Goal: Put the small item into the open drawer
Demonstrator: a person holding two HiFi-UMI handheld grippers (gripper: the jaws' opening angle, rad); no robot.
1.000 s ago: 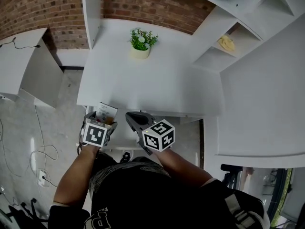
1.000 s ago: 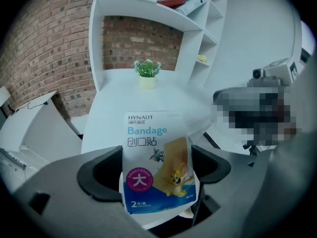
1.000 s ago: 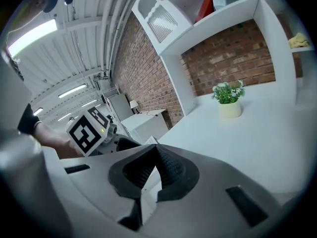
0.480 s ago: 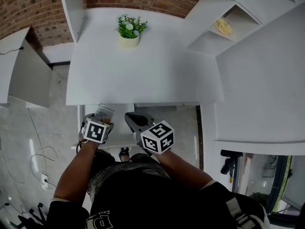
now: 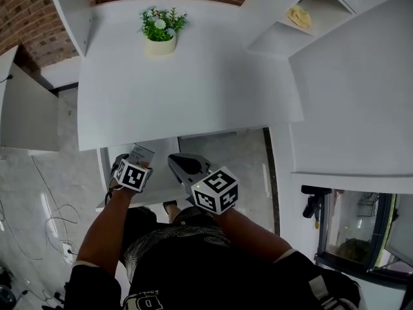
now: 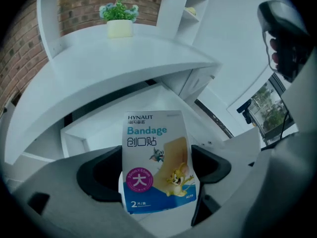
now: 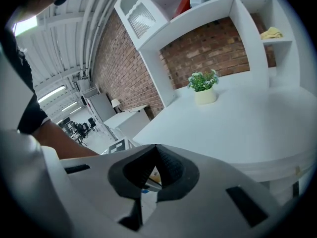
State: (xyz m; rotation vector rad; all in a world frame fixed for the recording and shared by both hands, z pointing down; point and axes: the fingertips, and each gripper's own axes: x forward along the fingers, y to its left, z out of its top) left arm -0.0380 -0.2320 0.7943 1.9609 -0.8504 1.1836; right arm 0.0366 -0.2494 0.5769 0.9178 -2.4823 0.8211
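The left claw [image 6: 159, 175] pinches the pack [image 6: 156, 157] upright by its lower part. The open drawer [image 6: 86, 133] lies just ahead and below; I would bring the pack well past its rim before releasing. The right claw [image 7: 151, 172], beside, is pressed together, empty.

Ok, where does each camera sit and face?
Head view: on the head, steeply down on the desk and open drawer; forearms, left gripper and right gripper show.
Left gripper view: along jaws shut on the bandage packet, toward the drawer.
Right gripper view: over shut jaws, across the desk.
All share the potted plant.
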